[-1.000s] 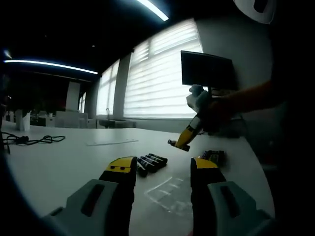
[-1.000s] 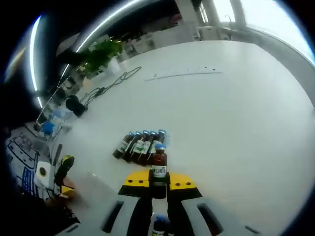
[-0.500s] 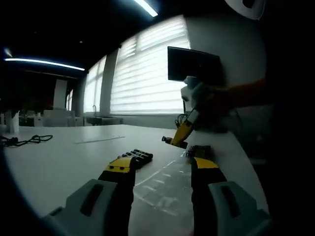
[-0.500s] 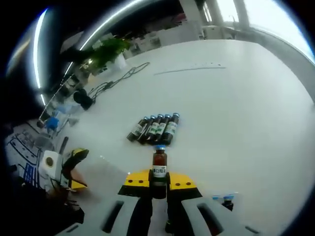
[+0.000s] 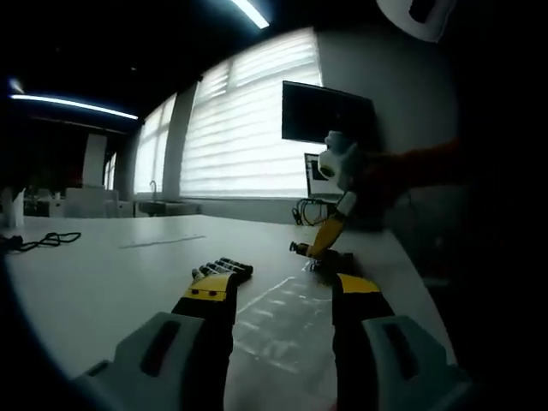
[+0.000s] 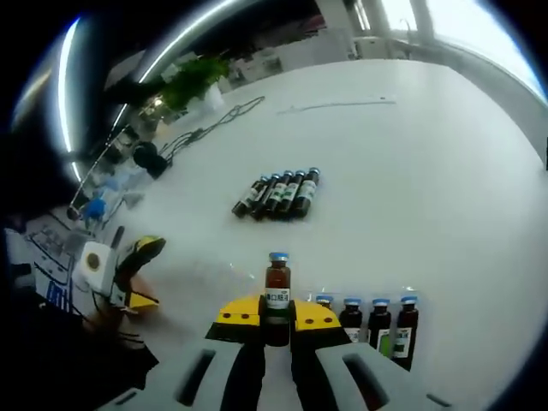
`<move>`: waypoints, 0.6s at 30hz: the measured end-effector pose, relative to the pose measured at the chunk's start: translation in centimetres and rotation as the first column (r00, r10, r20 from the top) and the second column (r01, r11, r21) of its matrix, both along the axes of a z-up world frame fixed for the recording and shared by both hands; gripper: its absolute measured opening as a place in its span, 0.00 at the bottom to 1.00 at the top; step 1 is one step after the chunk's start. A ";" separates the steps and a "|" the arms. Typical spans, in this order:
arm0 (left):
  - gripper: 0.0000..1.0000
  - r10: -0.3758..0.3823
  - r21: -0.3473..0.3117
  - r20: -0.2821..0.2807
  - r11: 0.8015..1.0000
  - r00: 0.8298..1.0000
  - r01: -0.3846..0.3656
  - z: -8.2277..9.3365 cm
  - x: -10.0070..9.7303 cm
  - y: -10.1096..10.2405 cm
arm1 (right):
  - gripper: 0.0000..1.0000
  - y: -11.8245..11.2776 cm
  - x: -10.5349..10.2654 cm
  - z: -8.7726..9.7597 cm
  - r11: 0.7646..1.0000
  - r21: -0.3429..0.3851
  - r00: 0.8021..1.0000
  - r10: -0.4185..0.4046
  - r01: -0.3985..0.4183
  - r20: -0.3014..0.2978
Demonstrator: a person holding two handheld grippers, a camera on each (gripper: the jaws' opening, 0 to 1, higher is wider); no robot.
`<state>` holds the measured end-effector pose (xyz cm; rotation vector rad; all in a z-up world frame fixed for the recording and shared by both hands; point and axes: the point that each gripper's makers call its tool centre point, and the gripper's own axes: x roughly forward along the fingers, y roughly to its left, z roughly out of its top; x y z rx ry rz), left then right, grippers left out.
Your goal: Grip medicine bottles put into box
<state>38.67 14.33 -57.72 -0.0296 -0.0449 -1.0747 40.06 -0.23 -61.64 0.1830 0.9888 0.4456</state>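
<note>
Right gripper view: right gripper (image 6: 276, 321) jaws pinch a bottle (image 6: 276, 288) upright; its white label is unreadable. Since a second ago, boxed bottles (image 6: 378, 324) have appeared beside it. Loose bottles (image 6: 278, 193) lie on the worktop (image 6: 428, 180). Left gripper (image 5: 278, 295) jaws spread.

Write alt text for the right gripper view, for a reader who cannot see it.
The right tool is shut on a brown medicine bottle with a blue cap, held upright above a white table. Just right of it, four similar bottles stand in a row; five more lie side by side farther off. The left tool shows at left.
</note>
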 end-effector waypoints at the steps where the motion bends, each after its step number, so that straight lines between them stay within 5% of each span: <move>1: 0.38 0.000 0.002 0.001 1.000 1.000 0.000 0.0 0.0 0.0 | 0.07 0.0 -0.2 -0.1 1.000 0.001 1.000 -0.004 0.004 -0.003; 18: 0.40 0.035 -0.004 0.028 0.999 0.999 -0.035 0.3 0.4 0.4 | 0.07 0.7 -2.7 -1.7 0.999 0.030 0.998 -0.029 0.031 -0.050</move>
